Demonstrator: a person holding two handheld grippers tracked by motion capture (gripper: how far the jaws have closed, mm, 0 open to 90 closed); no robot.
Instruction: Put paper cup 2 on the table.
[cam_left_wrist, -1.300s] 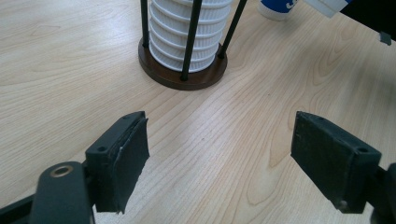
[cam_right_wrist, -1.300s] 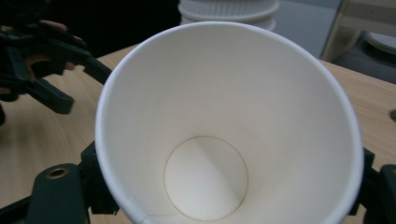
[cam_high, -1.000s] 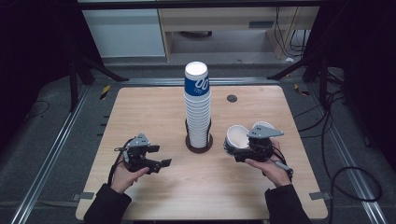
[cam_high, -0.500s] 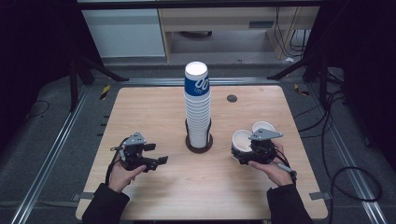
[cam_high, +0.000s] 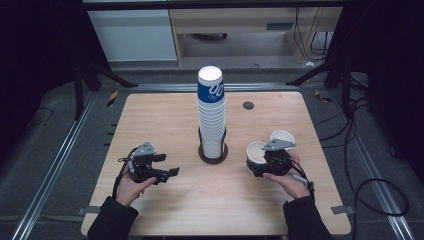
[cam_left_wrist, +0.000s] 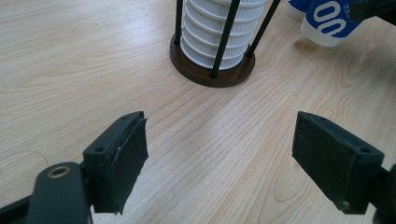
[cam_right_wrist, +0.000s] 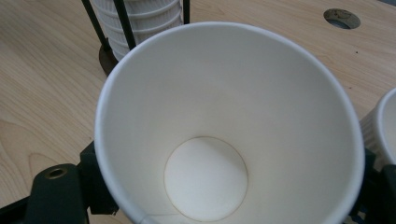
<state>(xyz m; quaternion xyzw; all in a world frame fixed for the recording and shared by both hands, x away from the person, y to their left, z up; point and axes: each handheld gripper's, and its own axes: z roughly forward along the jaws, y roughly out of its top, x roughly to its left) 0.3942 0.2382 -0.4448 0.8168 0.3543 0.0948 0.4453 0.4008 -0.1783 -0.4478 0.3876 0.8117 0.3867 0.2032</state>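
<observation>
Landmark: tall stack of white ribbed paper cups in a dark round holder.
Right gripper: clamped on a white paper cup, right of the stack.
Left gripper: jaws apart, nothing between, left of the stack.

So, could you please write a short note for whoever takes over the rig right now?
Left hand-held gripper: open, empty, resting on the table.
Right hand-held gripper: shut on a paper cup, mouth up, right of the cup stack.
Second cup: stands just behind the held one.
Done: two cups are off the stack, judging by where they are.
Left: probably set the held cup down and let go; the stack in its holder is still tall.
</observation>
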